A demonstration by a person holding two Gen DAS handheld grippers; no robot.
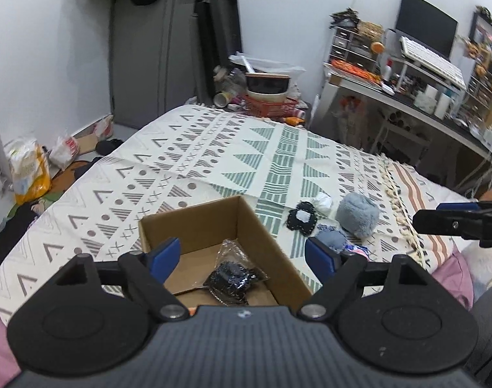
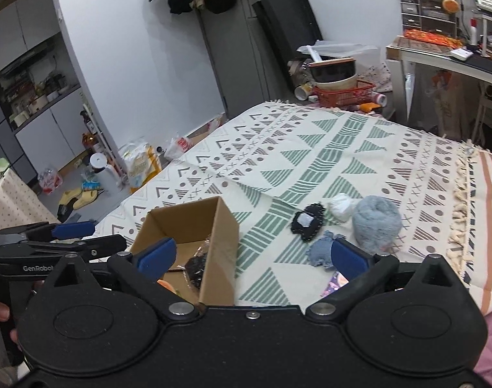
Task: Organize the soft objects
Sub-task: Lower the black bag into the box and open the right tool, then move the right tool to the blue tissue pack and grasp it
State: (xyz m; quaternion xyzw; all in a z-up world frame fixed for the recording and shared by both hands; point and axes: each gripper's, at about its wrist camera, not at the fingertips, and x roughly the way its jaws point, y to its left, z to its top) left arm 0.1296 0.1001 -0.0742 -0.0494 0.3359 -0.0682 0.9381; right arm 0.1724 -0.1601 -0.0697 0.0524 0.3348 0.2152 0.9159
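Cardboard box sat open on the patterned bedspread, with a dark item in a clear bag lying on its floor. You held your left gripper above it, jaws spread wide and empty. Your right gripper was equally wide, holding nothing. Right of the box lay a black patch, a white ball, a fluffy grey-blue plush and a denim scrap.

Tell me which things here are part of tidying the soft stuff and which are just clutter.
Job: cardboard box; bagged dark item inside it; fluffy grey ball; white bundle; black patch; denim piece.

Clutter: red basket; keyboard; yellow bag; slippers.
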